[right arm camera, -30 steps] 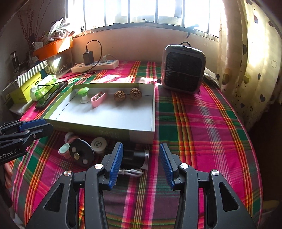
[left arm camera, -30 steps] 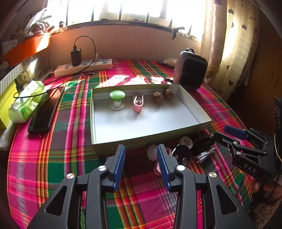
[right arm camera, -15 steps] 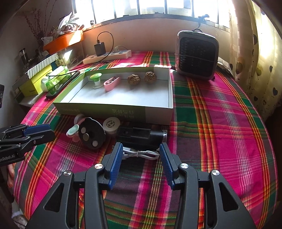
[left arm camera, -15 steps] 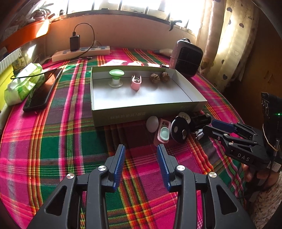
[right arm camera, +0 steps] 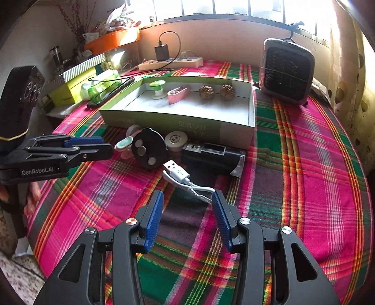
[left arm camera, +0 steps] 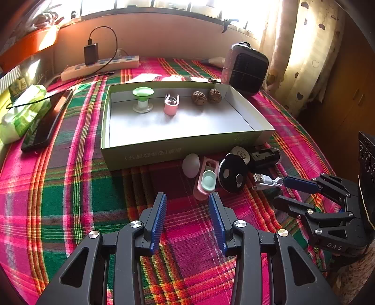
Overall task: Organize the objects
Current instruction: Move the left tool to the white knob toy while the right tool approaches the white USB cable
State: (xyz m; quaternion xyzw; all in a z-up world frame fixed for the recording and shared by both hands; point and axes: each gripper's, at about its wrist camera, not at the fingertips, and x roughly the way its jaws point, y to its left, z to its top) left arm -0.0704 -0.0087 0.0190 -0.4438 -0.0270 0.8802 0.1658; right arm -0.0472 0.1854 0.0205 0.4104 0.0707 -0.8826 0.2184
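Right gripper (right arm camera: 186, 199), jaws apart and empty, has closed in on the white USB cable (right arm camera: 185, 177) at lower centre; left gripper (left arm camera: 187, 201) hovers open, nearer the pink-and-mint case (left arm camera: 206, 180).

Sunlight pours through the window (right arm camera: 222, 9) above a beige wall (right arm camera: 222, 44), a heart-print curtain (left arm camera: 302, 54) hangs at the right beside a wooden cupboard (left arm camera: 351, 89), and a plaid cloth (right arm camera: 304, 164) covers the table.

A home: heart-print curtains (left arm camera: 302, 58), plaid tablecloth (left arm camera: 70, 187) (sunny window (right arm camera: 211, 9) behind).
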